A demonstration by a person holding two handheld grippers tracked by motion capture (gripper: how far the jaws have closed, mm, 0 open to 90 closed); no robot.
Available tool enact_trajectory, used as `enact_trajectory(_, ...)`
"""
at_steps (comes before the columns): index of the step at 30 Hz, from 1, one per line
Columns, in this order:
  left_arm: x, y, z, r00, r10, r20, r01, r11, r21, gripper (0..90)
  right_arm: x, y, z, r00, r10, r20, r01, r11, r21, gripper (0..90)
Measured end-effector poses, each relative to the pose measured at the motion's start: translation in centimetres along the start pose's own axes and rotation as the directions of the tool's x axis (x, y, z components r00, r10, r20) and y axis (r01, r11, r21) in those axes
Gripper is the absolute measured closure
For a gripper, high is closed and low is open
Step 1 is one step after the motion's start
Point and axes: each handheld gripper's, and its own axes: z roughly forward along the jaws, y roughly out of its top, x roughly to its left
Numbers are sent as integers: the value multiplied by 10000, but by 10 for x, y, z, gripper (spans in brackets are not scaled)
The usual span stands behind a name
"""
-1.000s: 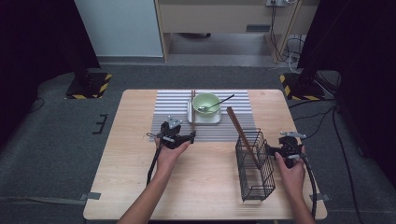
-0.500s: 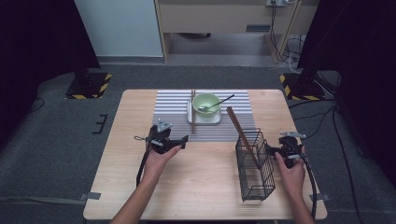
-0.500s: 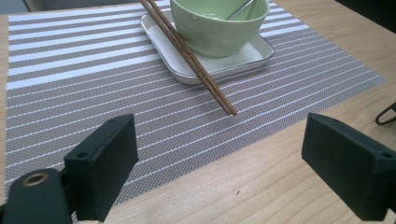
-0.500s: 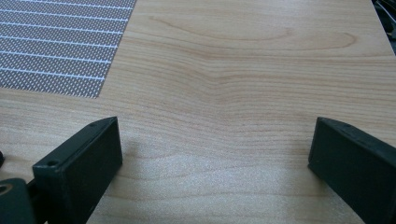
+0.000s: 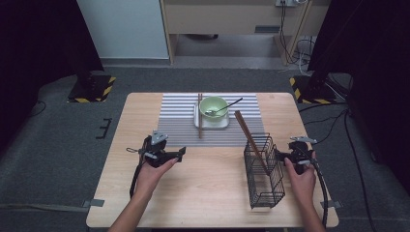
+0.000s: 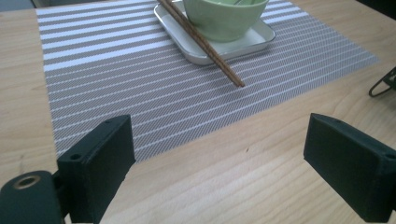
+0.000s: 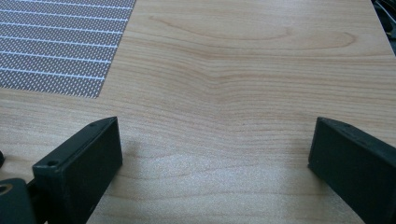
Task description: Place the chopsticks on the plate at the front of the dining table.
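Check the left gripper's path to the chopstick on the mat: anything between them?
Nothing visible. The left gripper, jaws open, faces the chopstick across bare table and mat. The chopstick leans on the tray rim beside the bowl.

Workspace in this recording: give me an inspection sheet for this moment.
Surface: wooden table, striped placemat at the far middle.
Job's things: one chopstick resting on the white tray; another chopstick leaning in the wire basket; green bowl holding a spoon.
Clutter: nothing seen.
Grippers: left claw open, empty; right claw open beside the basket.
Cables: one cable trailing from the right claw.
Surroundings: grey floor, hazard-striped stand bases.
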Motion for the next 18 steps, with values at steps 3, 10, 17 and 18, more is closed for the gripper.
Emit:
enact_trajectory(3,5,-11,-7,10000,60,-30,-60,9998,174,77,0,0,0,10000,1,0,-1,10000,0,30)
enact_trajectory(10,14,-30,-16,10000,11,-82,-8,9991,416,74,0,0,0,10000,4,7,-4,10000,-2,29)
enact_trajectory(17,25,-48,-18,9994,195,-287,-169,9961,871,69,0,0,0,10000,15,16,-15,10000,-2,30)
enact_trajectory(18,25,-48,-18,9994,195,-287,-169,9961,871,69,0,0,0,10000,15,16,-15,10000,-2,30)
